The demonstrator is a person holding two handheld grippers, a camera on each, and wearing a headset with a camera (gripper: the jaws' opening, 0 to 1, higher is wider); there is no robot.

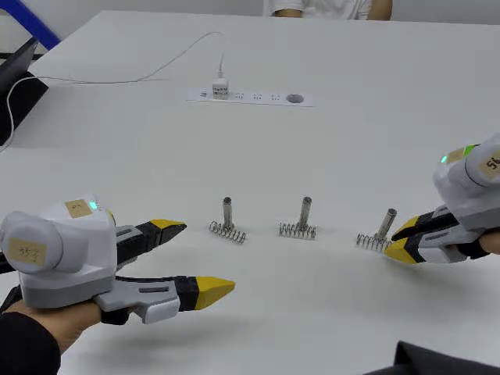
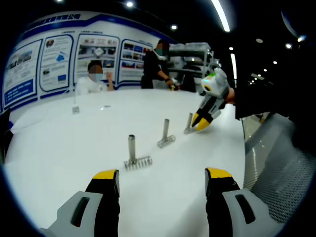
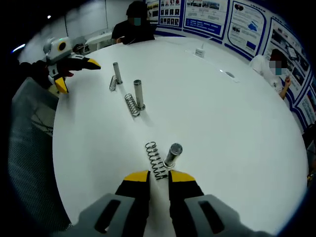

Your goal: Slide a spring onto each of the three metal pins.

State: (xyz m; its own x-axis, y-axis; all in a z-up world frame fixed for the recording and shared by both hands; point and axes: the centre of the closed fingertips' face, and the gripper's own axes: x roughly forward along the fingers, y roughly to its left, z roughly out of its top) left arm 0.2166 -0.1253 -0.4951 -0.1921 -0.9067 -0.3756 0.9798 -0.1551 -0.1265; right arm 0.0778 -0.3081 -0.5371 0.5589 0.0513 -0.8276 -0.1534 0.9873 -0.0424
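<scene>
Three upright metal pins stand in a row on the white table: left pin (image 1: 227,211), middle pin (image 1: 305,212), right pin (image 1: 387,223). A spring lies flat at each pin's foot: left spring (image 1: 227,232), middle spring (image 1: 298,230), right spring (image 1: 372,242). My left gripper (image 1: 194,258) hovers open and empty, short of the left pin (image 2: 132,147). My right gripper (image 1: 401,241) is low beside the right pin (image 3: 173,153), jaws a narrow gap apart. The near end of the right spring (image 3: 155,159) reaches its tips, with no grip visible.
A white power strip (image 1: 250,97) with a plugged charger and cable lies at the table's far middle. A black object (image 1: 16,78) sits at the left edge. A person sits at the far side (image 1: 324,8). Other people are behind the table (image 2: 157,64).
</scene>
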